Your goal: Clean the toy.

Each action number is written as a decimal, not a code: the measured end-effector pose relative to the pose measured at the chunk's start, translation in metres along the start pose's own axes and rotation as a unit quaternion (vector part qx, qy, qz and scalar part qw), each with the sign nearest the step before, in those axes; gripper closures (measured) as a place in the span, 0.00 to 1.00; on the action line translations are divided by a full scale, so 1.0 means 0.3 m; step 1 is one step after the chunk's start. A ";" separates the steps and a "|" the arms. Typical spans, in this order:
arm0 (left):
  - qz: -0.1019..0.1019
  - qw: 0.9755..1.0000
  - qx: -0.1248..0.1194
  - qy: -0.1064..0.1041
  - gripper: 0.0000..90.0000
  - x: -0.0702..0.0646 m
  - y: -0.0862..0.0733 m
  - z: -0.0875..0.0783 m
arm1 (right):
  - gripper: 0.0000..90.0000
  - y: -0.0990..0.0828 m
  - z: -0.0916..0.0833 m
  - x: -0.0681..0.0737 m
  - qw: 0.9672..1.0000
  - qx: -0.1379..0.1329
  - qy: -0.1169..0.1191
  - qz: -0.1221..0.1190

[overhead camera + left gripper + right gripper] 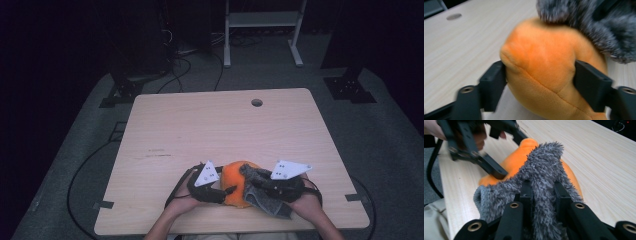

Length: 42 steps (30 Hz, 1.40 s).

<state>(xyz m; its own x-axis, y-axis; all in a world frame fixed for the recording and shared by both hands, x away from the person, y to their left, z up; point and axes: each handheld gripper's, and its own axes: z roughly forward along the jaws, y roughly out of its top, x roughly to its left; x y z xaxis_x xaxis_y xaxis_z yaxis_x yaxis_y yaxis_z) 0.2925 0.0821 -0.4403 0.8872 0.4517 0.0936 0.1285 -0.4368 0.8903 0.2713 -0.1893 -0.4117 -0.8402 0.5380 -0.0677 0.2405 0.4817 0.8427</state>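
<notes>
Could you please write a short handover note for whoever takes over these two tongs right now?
Left tongs: shut on the orange plush toy, one jaw on each side of it.
Right tongs: shut on a fold of the grey fuzzy cloth, which drapes over the toy.
Both sit at the near edge of the table.
Done: both things gripped.
Left: probably wiping the toy or pulling the cloth over it; keep both grips.
</notes>
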 end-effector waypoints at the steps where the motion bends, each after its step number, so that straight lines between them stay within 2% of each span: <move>1: 0.011 1.000 -0.022 0.012 0.22 0.000 0.009 -0.018 | 0.81 -0.003 0.002 -0.007 1.000 -0.002 -0.005 0.005; 2: 0.011 1.000 -0.022 0.012 0.22 0.000 0.009 -0.018 | 0.81 -0.003 0.002 -0.007 1.000 -0.002 -0.005 0.005; 3: 0.026 0.999 -0.034 0.014 0.23 -0.005 0.012 -0.026 | 0.81 -0.007 0.006 -0.014 1.000 -0.001 -0.010 0.003; 4: 0.026 0.999 -0.034 0.014 0.26 -0.005 0.012 -0.026 | 0.81 -0.009 0.008 -0.017 1.000 -0.001 -0.010 0.005; 5: 0.045 0.998 -0.033 0.010 0.31 -0.013 0.009 -0.025 | 0.81 -0.012 0.011 -0.025 1.000 -0.003 -0.012 0.007; 8: 0.052 0.998 -0.032 0.002 0.41 -0.018 0.007 -0.021 | 0.81 -0.018 0.013 -0.043 1.000 -0.005 -0.010 0.018; 9: 0.050 0.998 -0.027 -0.002 0.44 -0.019 0.006 -0.015 | 0.81 -0.028 0.012 -0.063 0.999 -0.010 -0.005 0.032; 12: 0.054 0.998 -0.019 0.004 0.46 -0.024 0.006 -0.005 | 0.81 -0.036 0.008 -0.074 0.999 -0.008 -0.010 0.035; 13: 0.053 0.998 -0.014 0.009 0.46 -0.024 0.007 0.002 | 0.81 -0.045 0.004 -0.082 0.999 0.005 -0.037 0.032; 14: 0.053 0.998 -0.014 0.009 0.46 -0.024 0.007 0.002 | 0.81 -0.050 0.002 -0.089 0.998 0.010 -0.046 0.033; 15: 0.039 0.999 -0.013 0.018 0.46 -0.020 0.006 0.007 | 0.81 -0.058 -0.005 -0.100 0.997 0.016 -0.060 0.043; 16: 0.039 0.999 -0.013 0.018 0.46 -0.020 0.006 0.007 | 0.81 -0.058 -0.005 -0.100 0.997 0.016 -0.060 0.043; 17: 0.032 0.999 -0.009 0.027 0.46 -0.015 0.002 0.015 | 0.81 -0.059 -0.023 -0.098 0.996 0.011 -0.074 0.043; 19: 0.024 0.999 -0.007 0.035 0.46 -0.010 0.002 0.023 | 0.81 -0.038 -0.043 -0.066 0.998 -0.016 -0.058 0.027; 20: 0.024 0.999 -0.007 0.035 0.45 -0.010 0.002 0.023 | 0.81 -0.038 -0.043 -0.066 0.998 -0.016 -0.058 0.027; 21: 0.017 0.999 -0.009 0.034 0.45 -0.004 0.004 0.026 | 0.81 -0.012 -0.039 -0.019 0.999 -0.025 -0.038 0.000; 23: 0.017 0.999 -0.010 0.027 0.44 0.003 0.006 0.018 | 0.81 -0.001 -0.012 0.012 0.999 -0.012 -0.029 -0.024; 25: 0.005 0.999 -0.026 0.019 0.39 0.017 0.008 -0.005 | 0.81 -0.007 0.013 0.011 0.999 -0.002 -0.031 -0.031; 26: 0.005 0.999 -0.026 0.019 0.36 0.017 0.008 -0.005 | 0.81 -0.007 0.013 0.011 0.999 -0.002 -0.031 -0.031; 27: -0.003 0.999 -0.038 0.011 0.36 0.026 0.009 -0.018 | 0.81 -0.011 0.016 -0.009 0.999 -0.006 -0.034 -0.021; 29: -0.007 0.999 -0.051 -0.001 0.38 0.037 0.005 -0.035 | 0.81 -0.018 0.011 -0.029 0.999 -0.009 -0.040 -0.012; 31: 0.001 0.999 -0.041 -0.011 0.45 0.028 0.001 -0.021 | 0.81 -0.028 0.005 -0.044 0.999 -0.015 -0.034 0.003; 34: 0.006 0.999 -0.038 -0.015 0.51 0.015 0.005 -0.007 | 0.81 -0.036 0.002 -0.052 0.999 -0.017 -0.030 0.011; 37: 0.006 0.999 -0.038 -0.011 0.53 0.013 0.009 0.000 | 0.81 -0.048 -0.006 -0.072 0.999 -0.006 -0.051 0.017; 38: 0.006 0.999 -0.038 -0.011 0.53 0.013 0.009 0.000 | 0.81 -0.048 -0.006 -0.072 0.999 -0.006 -0.051 0.017; 39: 0.002 0.999 -0.036 -0.009 0.53 0.013 0.009 0.000 | 0.81 -0.060 -0.013 -0.091 0.997 0.006 -0.073 0.021; 42: 0.000 0.999 -0.033 -0.008 0.52 0.013 0.010 0.004 | 0.81 -0.059 -0.030 -0.089 0.996 0.000 -0.084 0.025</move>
<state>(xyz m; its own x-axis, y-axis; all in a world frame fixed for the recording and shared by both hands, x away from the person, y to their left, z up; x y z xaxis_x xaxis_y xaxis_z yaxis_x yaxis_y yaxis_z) 0.2969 0.0818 -0.4377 0.8944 0.4385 0.0878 0.0988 -0.3851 0.9176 0.2851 -0.2183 -0.4200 -0.7337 0.6699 -0.1136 0.2805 0.4509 0.8474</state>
